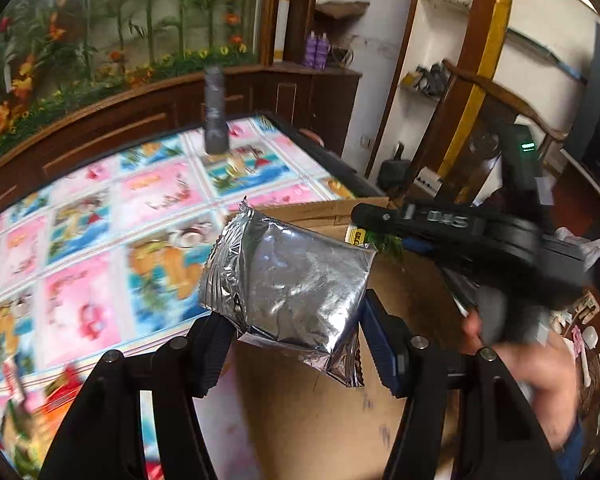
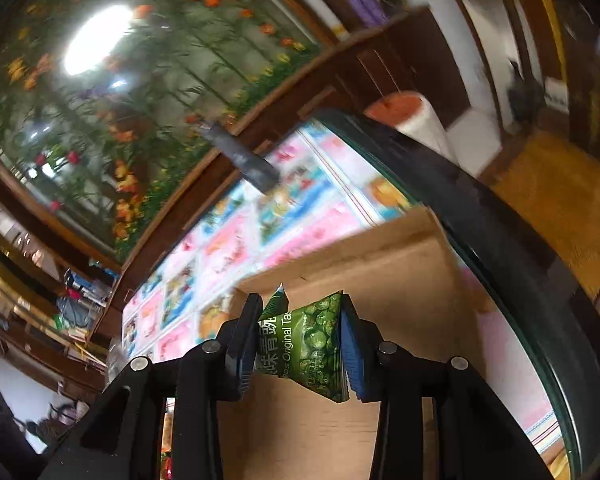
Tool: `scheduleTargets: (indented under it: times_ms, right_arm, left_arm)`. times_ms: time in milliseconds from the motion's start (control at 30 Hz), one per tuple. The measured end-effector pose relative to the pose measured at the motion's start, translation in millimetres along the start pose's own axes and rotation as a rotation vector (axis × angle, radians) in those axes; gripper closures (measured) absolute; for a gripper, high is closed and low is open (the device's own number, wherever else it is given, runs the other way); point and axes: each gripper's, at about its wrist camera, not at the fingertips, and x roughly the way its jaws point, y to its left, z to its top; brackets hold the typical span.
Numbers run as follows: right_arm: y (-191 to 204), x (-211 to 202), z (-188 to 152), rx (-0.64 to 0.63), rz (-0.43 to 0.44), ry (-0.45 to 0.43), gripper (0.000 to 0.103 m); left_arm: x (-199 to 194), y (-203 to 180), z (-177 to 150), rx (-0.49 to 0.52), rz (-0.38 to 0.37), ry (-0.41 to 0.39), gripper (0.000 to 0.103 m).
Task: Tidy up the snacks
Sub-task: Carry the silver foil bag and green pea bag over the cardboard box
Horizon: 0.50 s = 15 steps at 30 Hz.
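Two packets: silver packet point(image 1: 296, 280) in left tool point(image 1: 292, 344), green packet point(image 2: 308, 340) in right tool point(image 2: 300, 344).

Silver foil packet point(image 1: 296, 284): crinkled, tilted, crimped end up-left, held above cardboard box point(image 1: 320, 412). Green pea packet point(image 2: 310, 340): small, upright, printed face forward, over same box's near floor.
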Motion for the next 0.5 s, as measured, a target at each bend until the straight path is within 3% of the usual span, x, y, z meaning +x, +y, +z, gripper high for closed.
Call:
scheduleTargets:
  times_ms: [167,500]
  right_arm:
    - [-11,3,6,0.017,-0.055,-0.009,0.063]
    - [-15,19,-3,0.003,-0.153,0.05,0.063]
  left_arm:
    - [57,-9,-1,-0.008,0.003,0.1,0.043]
    - [78,-14,-8,0.001,0.046,0.19,0.042]
